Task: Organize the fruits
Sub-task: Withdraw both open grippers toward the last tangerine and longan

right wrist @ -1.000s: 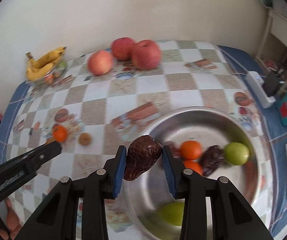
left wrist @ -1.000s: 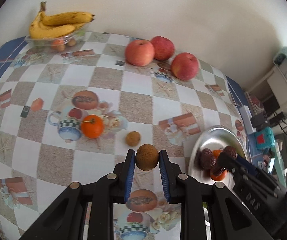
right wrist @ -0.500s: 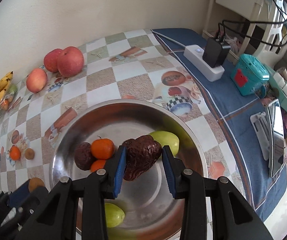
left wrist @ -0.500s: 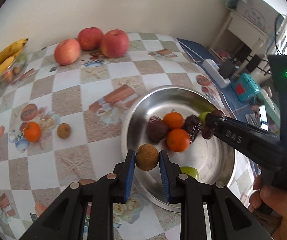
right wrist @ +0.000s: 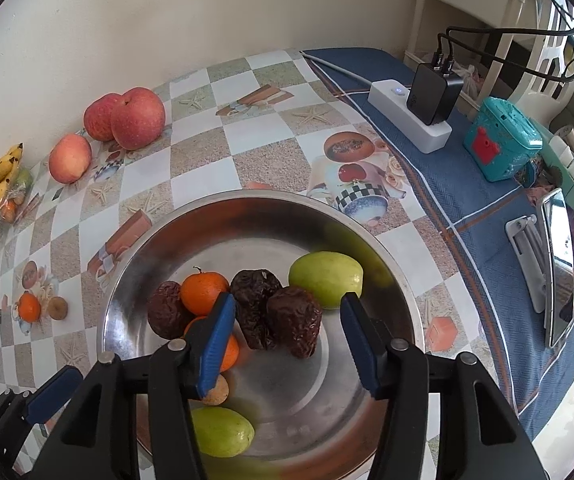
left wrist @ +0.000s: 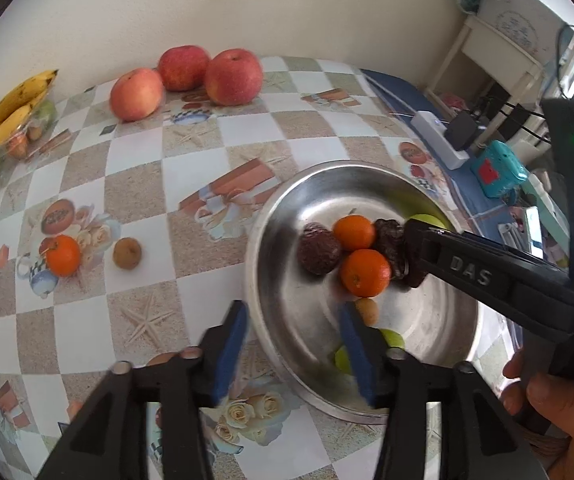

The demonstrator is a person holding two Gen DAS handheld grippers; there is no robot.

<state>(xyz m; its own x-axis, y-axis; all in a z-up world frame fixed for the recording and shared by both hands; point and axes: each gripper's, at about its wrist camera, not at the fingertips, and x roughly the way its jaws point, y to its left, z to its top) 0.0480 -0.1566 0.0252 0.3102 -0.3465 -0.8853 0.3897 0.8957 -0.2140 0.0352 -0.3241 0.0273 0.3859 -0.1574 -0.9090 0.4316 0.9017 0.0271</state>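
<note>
Both my claws are spread wide with nothing between the pads: my left gripper (left wrist: 293, 344) hangs over the near rim of the steel bowl (left wrist: 265, 240), my right gripper (right wrist: 285, 340) sits low inside it. The bowl already holds 2 tangerines (left wrist: 354, 233), 3 wrinkled dark dates (right wrist: 295, 320), 2 green fruits (right wrist: 326, 278) and a small brown longan (right wrist: 215, 392) lying near my right claw's left finger. Still out on the checked tablecloth (left wrist: 191, 168) — 1 tangerine (left wrist: 63, 255) with another longan (left wrist: 127, 253) just beside it, 3 apples (left wrist: 233, 77) by the wall, and bananas (left wrist: 7, 110) in the far corner. I'd judge the small fruit mostly gathered, with those 2 pieces next.
</note>
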